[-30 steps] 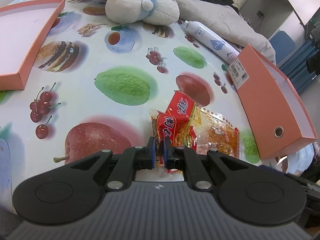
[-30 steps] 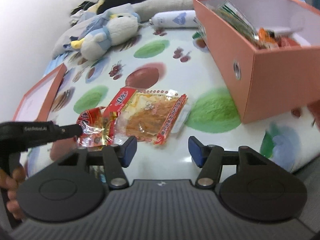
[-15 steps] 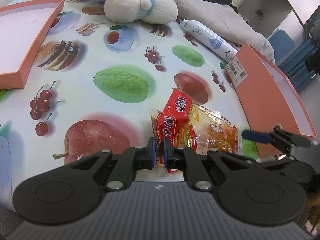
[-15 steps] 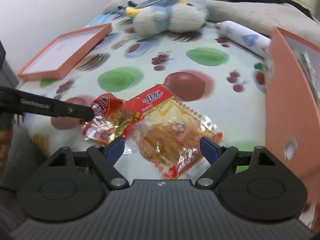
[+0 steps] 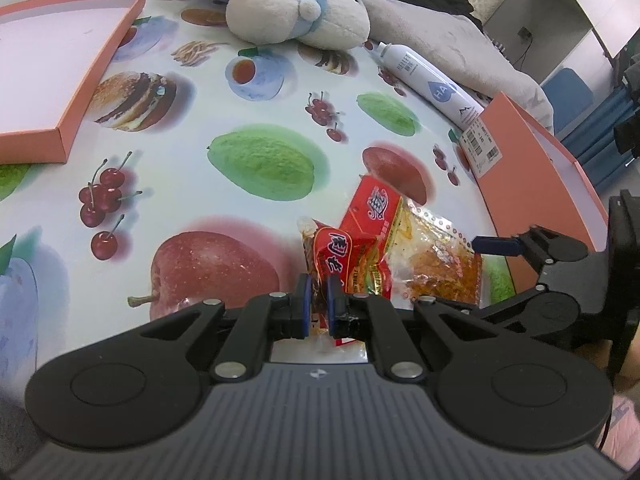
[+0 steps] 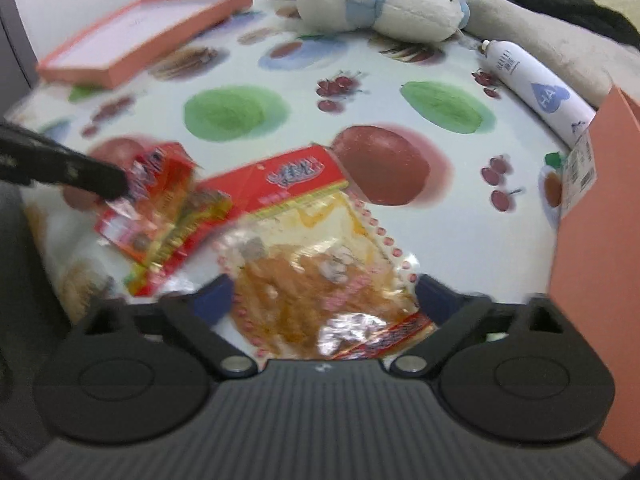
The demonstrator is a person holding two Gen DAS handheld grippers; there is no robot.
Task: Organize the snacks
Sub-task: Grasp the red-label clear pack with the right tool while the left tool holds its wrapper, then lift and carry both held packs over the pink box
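A small red snack packet point(image 5: 340, 252) lies on the fruit-print tablecloth, and my left gripper point(image 5: 316, 308) is shut on its near edge. Partly under it lies a larger clear packet with a red header point(image 5: 432, 252). In the right wrist view my right gripper point(image 6: 324, 296) hangs low over this larger packet point(image 6: 312, 272). Its jaws are opening wide, one on either side of the packet, and the pads do not press on it. The left gripper point(image 6: 120, 184) reaches in from the left onto the small packet point(image 6: 160, 208). The right gripper point(image 5: 452, 276) shows at the right of the left wrist view.
An open orange box point(image 5: 532, 184) stands at the right, close to the packets. Its lid point(image 5: 60, 60) lies upturned at the far left. At the back a plush toy point(image 5: 296, 12) and a white spray bottle point(image 5: 428, 80) lie by a grey blanket.
My right gripper has moved in over the larger packet, rolled level and spread its jaws wider; it now shows in the left wrist view. The left gripper has kept still on the small packet.
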